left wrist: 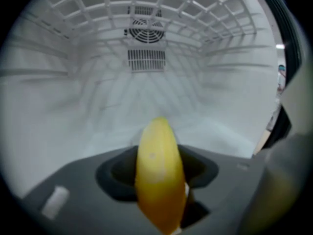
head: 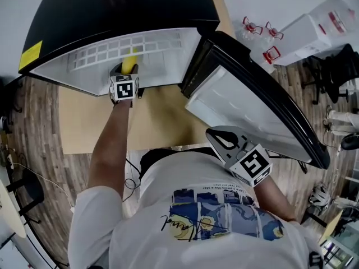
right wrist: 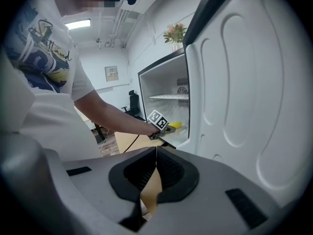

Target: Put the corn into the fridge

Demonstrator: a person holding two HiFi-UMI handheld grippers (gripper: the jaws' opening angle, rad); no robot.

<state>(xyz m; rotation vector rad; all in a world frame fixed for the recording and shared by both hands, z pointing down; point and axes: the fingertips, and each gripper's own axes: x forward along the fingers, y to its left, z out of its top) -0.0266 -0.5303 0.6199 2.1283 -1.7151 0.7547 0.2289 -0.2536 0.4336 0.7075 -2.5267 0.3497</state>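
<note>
1. The corn (left wrist: 159, 175) is clamped between the jaws of the left gripper (head: 125, 74), and its yellow tip juts out ahead of them.
2. Gripper and corn are seen inside the open fridge (head: 112, 15). The white floor lies below the gripper, a wire shelf (left wrist: 146, 4) is above it, and a round fan grille (left wrist: 145, 31) is set straight ahead on the back wall.
3. The right gripper (right wrist: 156, 153) is seen with its jaws closed together and nothing gripped between them. The open fridge door (right wrist: 244, 82) stands just to its right.
</note>
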